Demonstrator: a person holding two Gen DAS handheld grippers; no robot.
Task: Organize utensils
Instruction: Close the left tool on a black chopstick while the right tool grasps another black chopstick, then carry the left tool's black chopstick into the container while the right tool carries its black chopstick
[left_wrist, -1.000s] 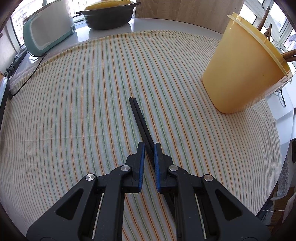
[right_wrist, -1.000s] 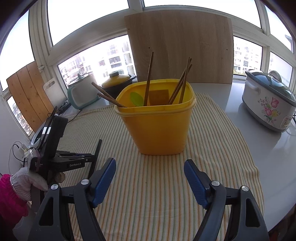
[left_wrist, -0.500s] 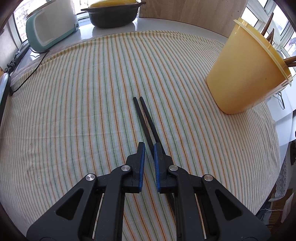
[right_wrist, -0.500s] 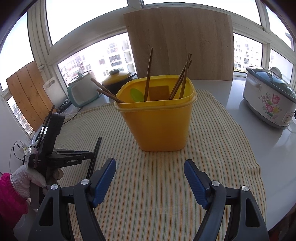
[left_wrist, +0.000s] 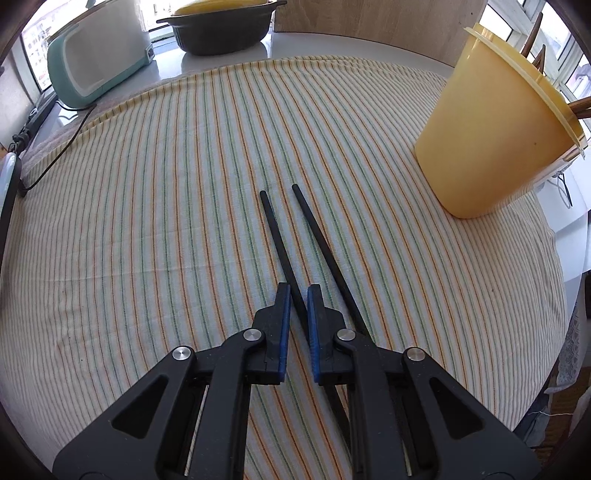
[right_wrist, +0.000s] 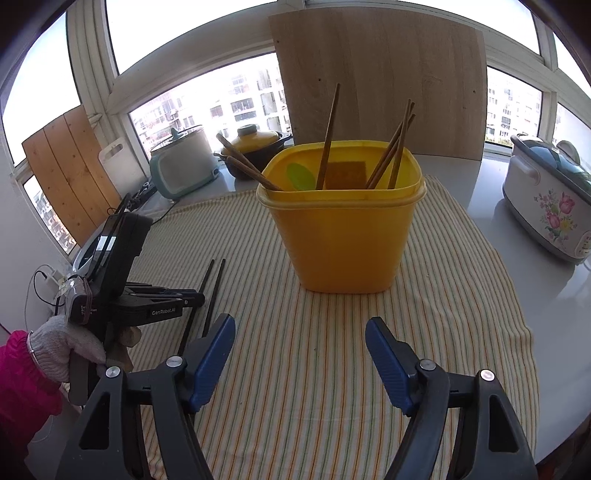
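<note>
The two black chopsticks, side by side a second ago, are now spreading apart at their far tips on the striped cloth. The left gripper is pinching one chopstick between nearly closed fingers, the other lying beside its right finger. The right gripper is hovering with fingers spread wide before the yellow container, which is holding brown chopsticks.

I see a pale grey surface under a striped cloth, lit by bright daylight. Windows wrap the far side from nine to three o'clock, with apartment blocks beyond. A light wooden board leans at twelve o'clock, and orange wooden planks with a white cutting board stand at ten o'clock.
</note>
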